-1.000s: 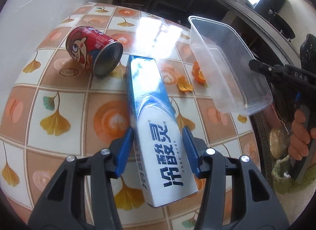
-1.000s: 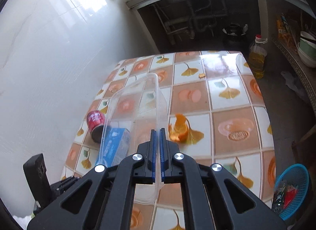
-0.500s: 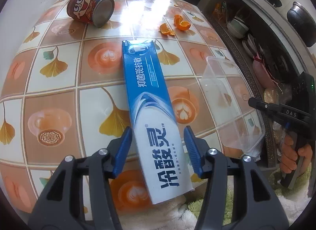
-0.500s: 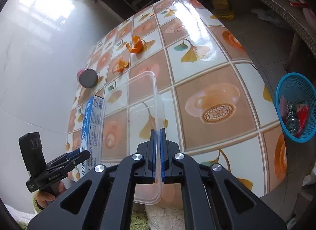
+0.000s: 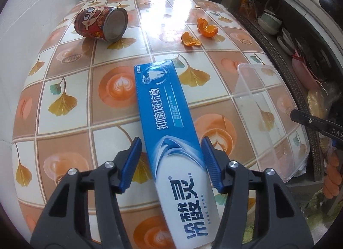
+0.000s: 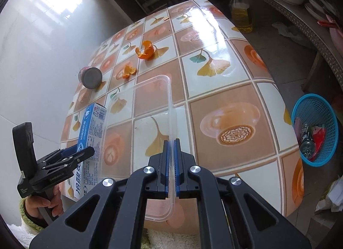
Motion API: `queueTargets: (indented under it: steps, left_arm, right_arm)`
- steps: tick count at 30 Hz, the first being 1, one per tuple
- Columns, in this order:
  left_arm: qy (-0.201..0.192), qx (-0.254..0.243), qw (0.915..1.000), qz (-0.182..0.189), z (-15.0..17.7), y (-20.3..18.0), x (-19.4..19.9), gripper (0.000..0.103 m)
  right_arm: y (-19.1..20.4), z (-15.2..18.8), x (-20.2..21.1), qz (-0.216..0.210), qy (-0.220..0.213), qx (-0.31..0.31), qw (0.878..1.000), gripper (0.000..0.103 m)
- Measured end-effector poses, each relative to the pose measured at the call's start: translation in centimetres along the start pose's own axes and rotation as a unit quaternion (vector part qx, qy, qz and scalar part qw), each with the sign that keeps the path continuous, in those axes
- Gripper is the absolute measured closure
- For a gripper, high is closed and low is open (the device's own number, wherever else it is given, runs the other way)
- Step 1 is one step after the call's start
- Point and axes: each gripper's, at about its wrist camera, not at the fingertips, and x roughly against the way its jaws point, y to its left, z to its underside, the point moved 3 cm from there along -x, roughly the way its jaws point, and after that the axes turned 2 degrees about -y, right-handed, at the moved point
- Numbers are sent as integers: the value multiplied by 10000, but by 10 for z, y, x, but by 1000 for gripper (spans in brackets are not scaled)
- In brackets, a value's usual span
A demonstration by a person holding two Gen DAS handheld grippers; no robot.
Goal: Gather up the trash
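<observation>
A toothpaste box (image 5: 169, 133) is held by the left gripper (image 5: 171, 163), a clear tub (image 6: 150, 133) by the right gripper (image 6: 171, 165); a can (image 5: 100, 24) and orange peel (image 5: 206, 28) lie beyond on the surface (image 5: 75, 90).

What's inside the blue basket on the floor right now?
The blue basket holds a dark bottle lying across it and a red wrapper beside it, with something pinkish at the left. Anything beneath them is covered.
</observation>
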Motion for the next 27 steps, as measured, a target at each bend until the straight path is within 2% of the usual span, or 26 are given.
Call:
queueTargets:
  steps: [2,27]
  left_arm:
    - [12,24,10000,2,0,0,-1,53]
    - [-27,113,9999,59,5,6,-2,54]
  right_arm:
    - [-1,-1,-1,9,0,-7,10000,98]
    - [2,-2,-7,62,76,69,9999,97]
